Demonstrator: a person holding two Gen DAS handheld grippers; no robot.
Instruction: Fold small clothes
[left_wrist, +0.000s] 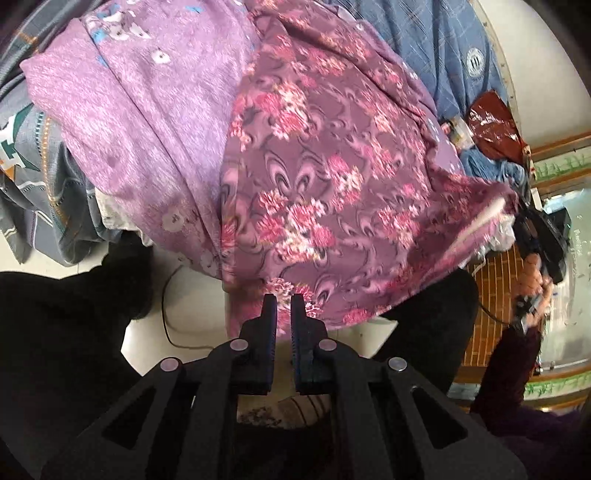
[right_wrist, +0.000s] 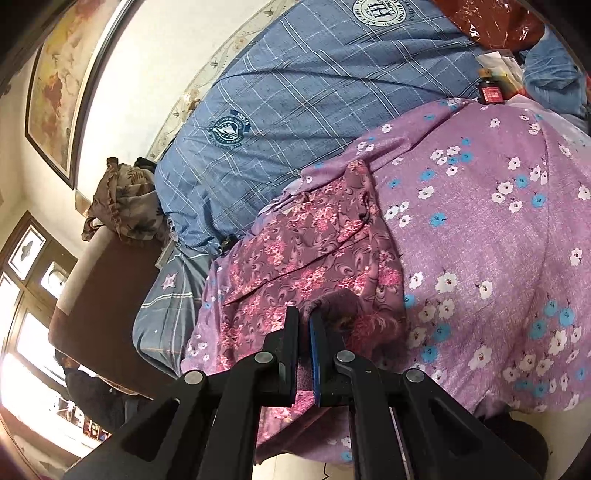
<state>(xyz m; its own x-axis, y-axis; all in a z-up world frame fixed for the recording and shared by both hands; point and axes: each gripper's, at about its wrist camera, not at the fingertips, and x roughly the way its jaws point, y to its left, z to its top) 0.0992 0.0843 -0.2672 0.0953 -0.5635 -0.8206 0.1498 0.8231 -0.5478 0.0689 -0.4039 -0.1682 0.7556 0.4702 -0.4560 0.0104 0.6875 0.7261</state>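
Observation:
The small garment (left_wrist: 325, 192) is maroon cloth printed with pink flowers. In the left wrist view it is stretched above the bed edge. My left gripper (left_wrist: 283, 301) is shut on its near hem. At the far right of that view, my right gripper (left_wrist: 541, 236) shows blurred at the garment's other corner. In the right wrist view the same garment (right_wrist: 303, 251) lies rumpled on the lilac sheet, and my right gripper (right_wrist: 304, 319) is shut on a fold of it, with cloth showing between the fingers (right_wrist: 288, 332).
A lilac sheet (right_wrist: 498, 229) with white and blue flowers covers the bed, with a blue plaid quilt (right_wrist: 295, 110) behind it. A red bag (left_wrist: 491, 125) and a small red-labelled bottle (right_wrist: 489, 90) lie at the far side. Pale floor with a thin cable (left_wrist: 168, 314) lies below.

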